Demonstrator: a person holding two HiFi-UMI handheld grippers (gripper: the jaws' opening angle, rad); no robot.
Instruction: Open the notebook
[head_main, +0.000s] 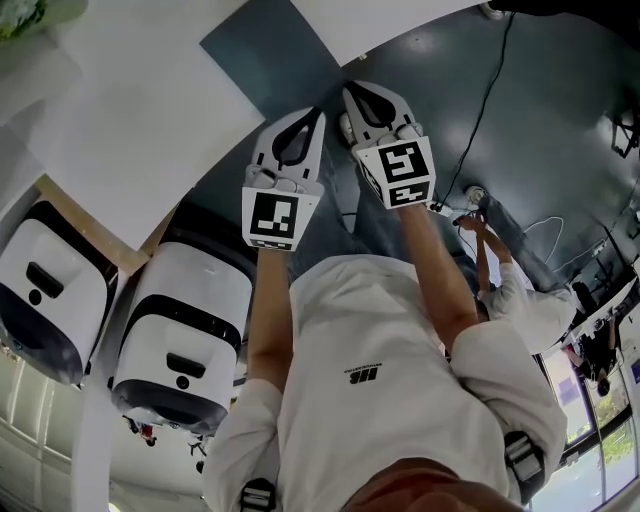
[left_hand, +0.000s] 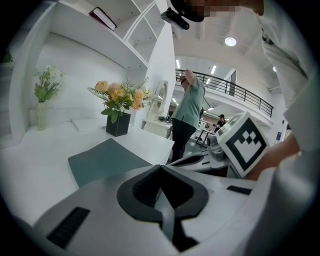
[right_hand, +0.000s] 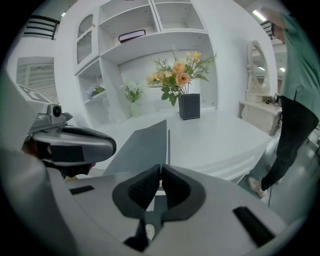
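Shirt print (head_main: 365, 377) illegible; right gripper (right_hand: 160, 167) jaws pinch grey notebook (right_hand: 142, 145) edge.

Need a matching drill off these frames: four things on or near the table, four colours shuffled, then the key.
Things:
1. notebook
2. square vase
3. flowers in that vase
4. mirror

Colours:
a. black
b. white frame
c. grey-blue
d. orange and yellow

Pairs: 1-c, 2-a, 3-d, 4-b
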